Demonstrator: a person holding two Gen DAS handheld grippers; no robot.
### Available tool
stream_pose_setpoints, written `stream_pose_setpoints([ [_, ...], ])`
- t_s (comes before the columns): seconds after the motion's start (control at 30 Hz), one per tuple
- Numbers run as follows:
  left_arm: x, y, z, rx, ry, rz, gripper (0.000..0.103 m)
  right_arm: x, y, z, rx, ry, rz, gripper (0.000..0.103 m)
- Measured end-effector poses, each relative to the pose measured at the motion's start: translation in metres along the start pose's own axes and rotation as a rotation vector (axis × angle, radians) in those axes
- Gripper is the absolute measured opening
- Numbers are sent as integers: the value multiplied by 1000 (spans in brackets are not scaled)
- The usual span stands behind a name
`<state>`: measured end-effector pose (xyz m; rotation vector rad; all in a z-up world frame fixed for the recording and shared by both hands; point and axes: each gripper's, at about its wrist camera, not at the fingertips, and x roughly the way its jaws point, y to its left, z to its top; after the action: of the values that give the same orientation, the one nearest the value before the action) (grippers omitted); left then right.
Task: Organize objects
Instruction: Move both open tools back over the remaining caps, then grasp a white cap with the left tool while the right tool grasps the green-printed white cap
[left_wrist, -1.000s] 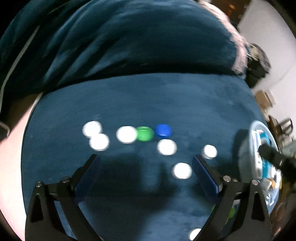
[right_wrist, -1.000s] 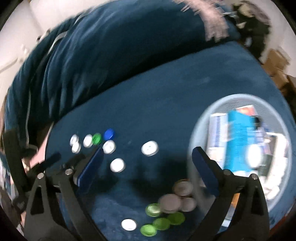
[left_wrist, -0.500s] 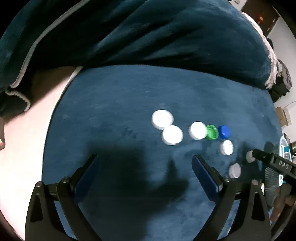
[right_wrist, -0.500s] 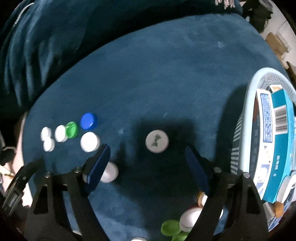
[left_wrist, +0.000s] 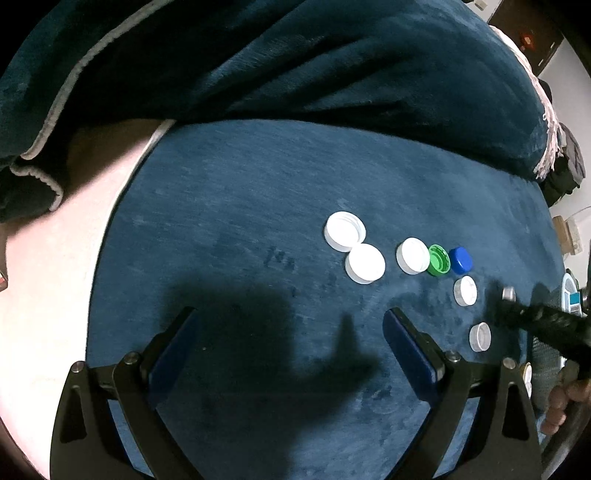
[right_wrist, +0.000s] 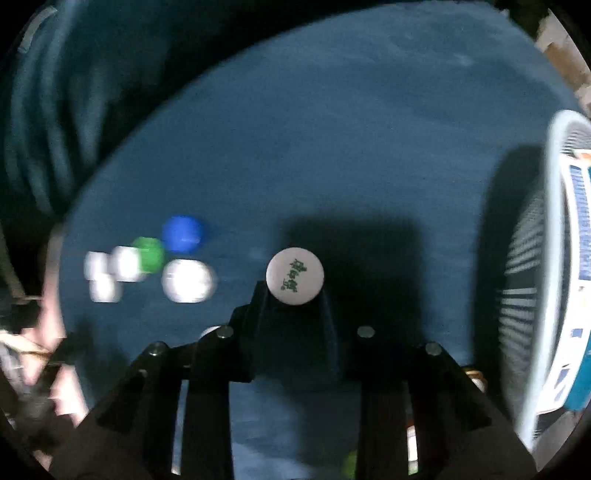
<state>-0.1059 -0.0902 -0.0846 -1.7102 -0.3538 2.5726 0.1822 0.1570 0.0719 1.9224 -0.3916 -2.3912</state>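
Right gripper (right_wrist: 294, 291) has its jaws clamped on the white cap with green print (right_wrist: 294, 275). Left gripper (left_wrist: 291, 350) hangs with jaws wide apart over bare blue cloth (left_wrist: 240, 221), the other caps (left_wrist: 365, 263) off to its right.

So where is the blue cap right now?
In the left wrist view the blue cap lies right of centre on the blue cloth, touching the green cap.

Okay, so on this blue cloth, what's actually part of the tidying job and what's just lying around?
Part of the job:
- right gripper, shut on the printed white cap
- loose white caps
- green cap
- blue cap
- basket

Just lying about:
- bunched blue blanket
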Motion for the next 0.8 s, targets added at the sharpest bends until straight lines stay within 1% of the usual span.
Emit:
stream_pose_setpoints([
  [0.03, 2, -2, 1, 3, 0, 0, 99, -4, 4, 0, -5, -5, 28, 29],
  [0.17, 8, -13, 1, 48, -12, 0, 99, -14, 17, -5, 2, 2, 91, 29],
  [0.23, 12, -19, 2, 73, -25, -8, 99, -21, 22, -5, 3, -11, 114, 29],
  [0.37, 21, -35, 6, 112, -51, -31, 99, -26, 35, -1, -21, -30, 135, 29],
  [0.47, 31, -44, 11, 129, -56, -30, 98, -25, 40, -3, -50, -27, 123, 29],
  [0.57, 41, -46, 16, 118, -37, -44, 86, -25, 42, -1, -72, -18, 123, 29],
  [0.63, 45, -45, 15, 95, -30, -60, 74, -29, 37, -1, -75, -20, 124, 29],
  [0.7, 46, -45, 14, 89, -22, -61, 29, -30, 36, -2, -77, -19, 125, 29],
  [0.8, 43, -51, 10, 108, -22, -65, 30, -31, 32, -1, -74, -22, 117, 29],
])
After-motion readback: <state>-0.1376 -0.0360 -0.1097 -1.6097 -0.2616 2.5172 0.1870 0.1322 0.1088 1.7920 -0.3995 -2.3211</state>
